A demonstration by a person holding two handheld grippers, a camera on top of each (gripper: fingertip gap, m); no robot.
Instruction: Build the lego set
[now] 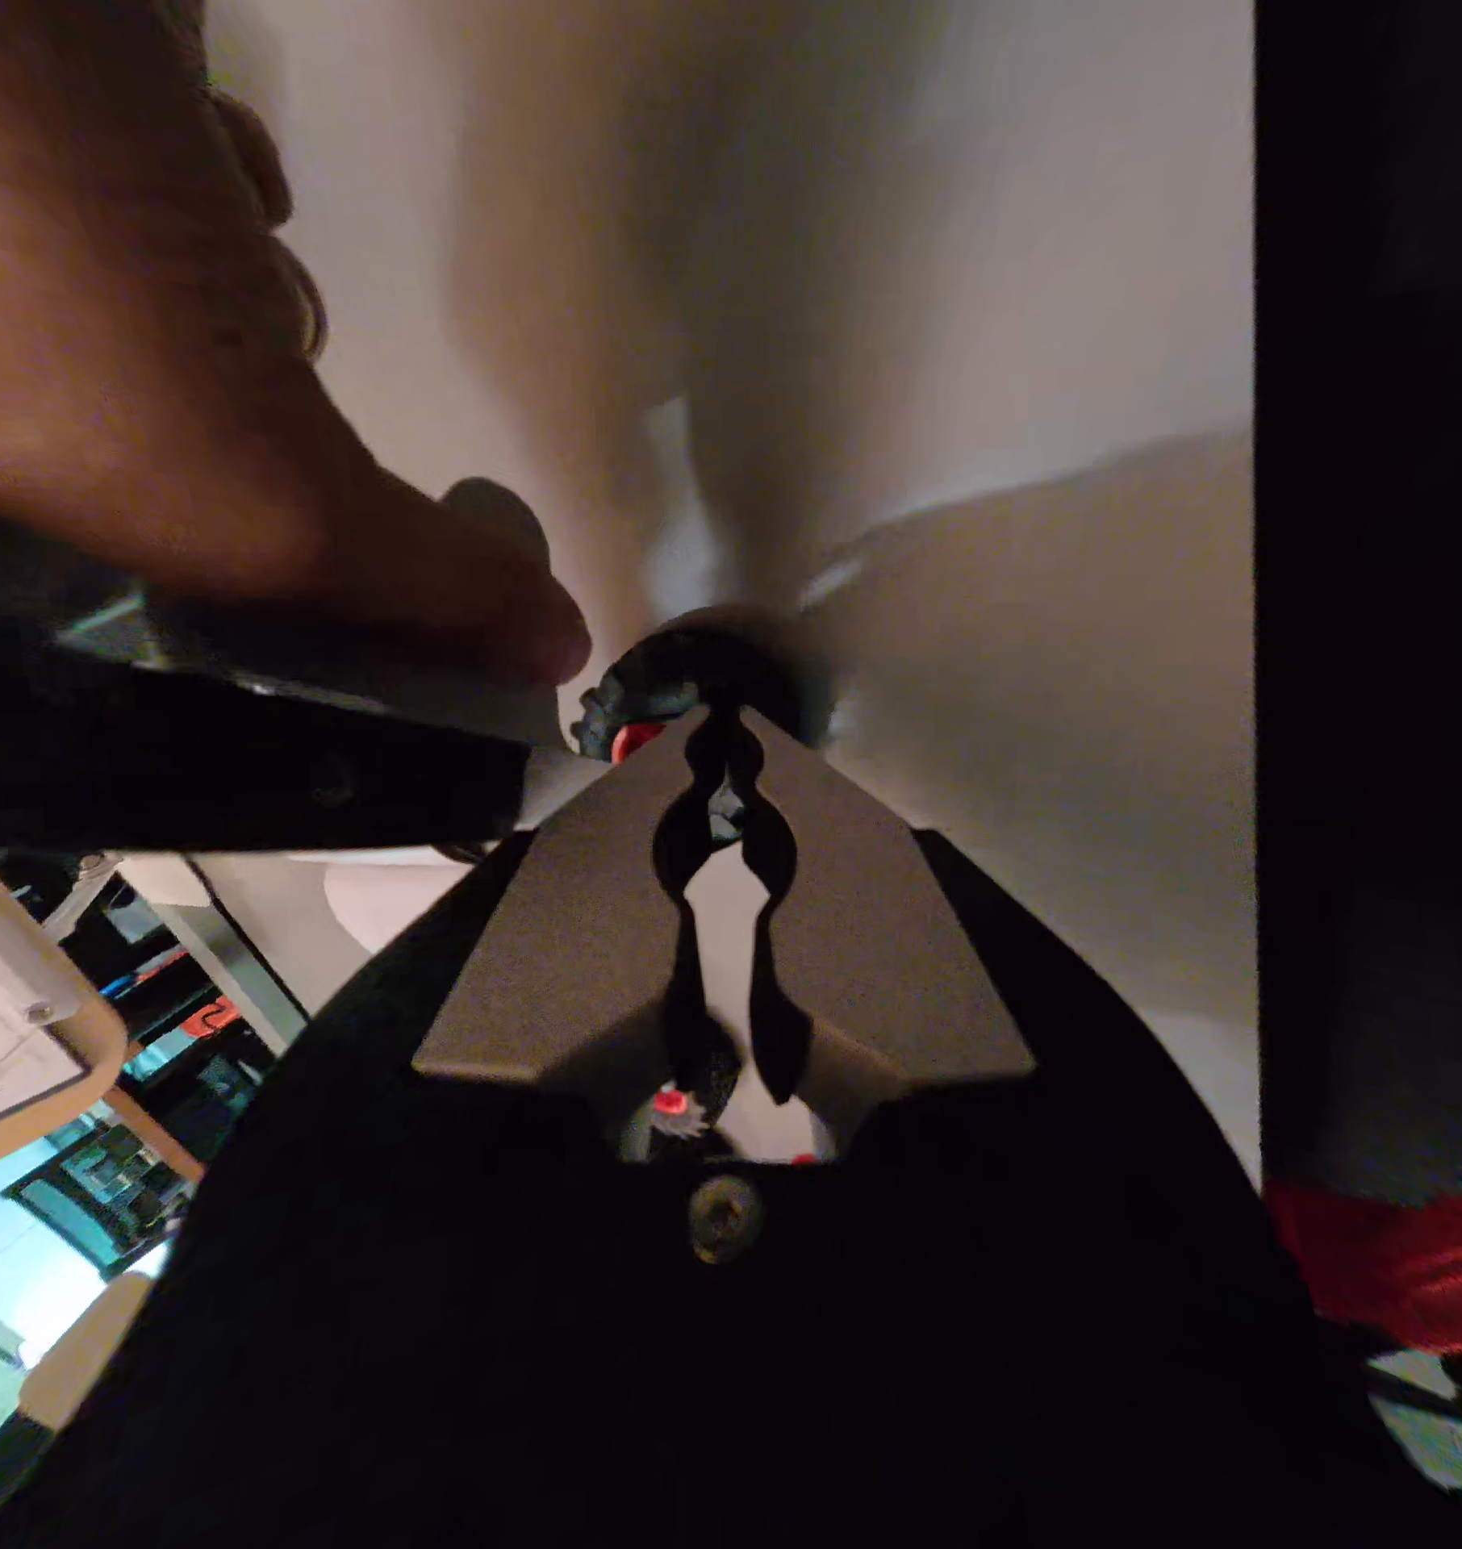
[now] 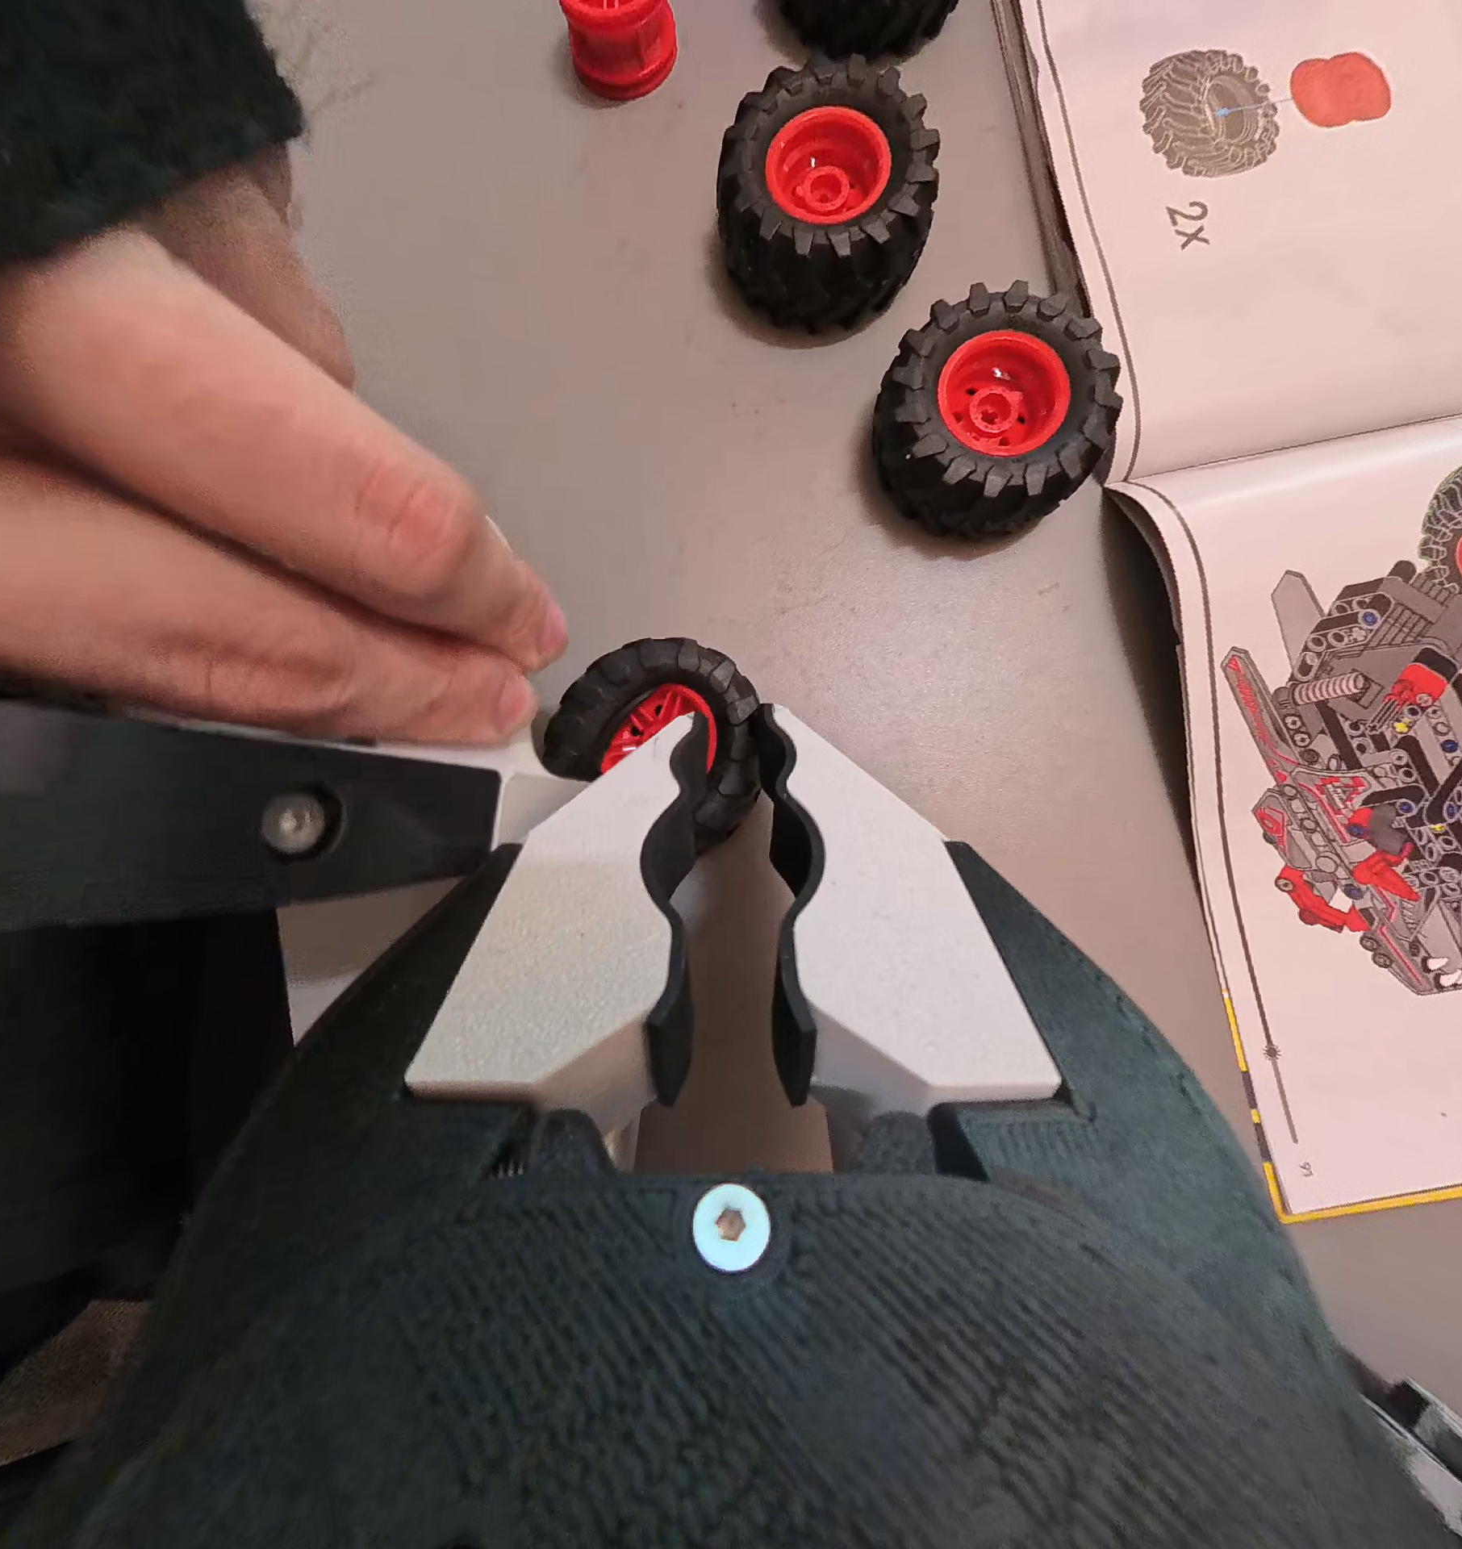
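Right wrist view looks steeply down, close; left apparently upward, dim; both share tyre [image 2: 652, 738].

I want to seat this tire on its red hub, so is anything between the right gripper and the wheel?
Nothing visible: the right gripper already pinches the tire of the wheel, one finger inside by the red hub. The other gripper's finger touches the tire's left side.

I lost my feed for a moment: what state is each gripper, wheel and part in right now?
Right gripper: shut on held wheel.
Left gripper: shut on held wheel.
Held wheel: tyre on red rim, gripped.
Two finished wheels: tyre on rim, lying on table.
Red rim: bare, standing.
Instruction booklet: open.
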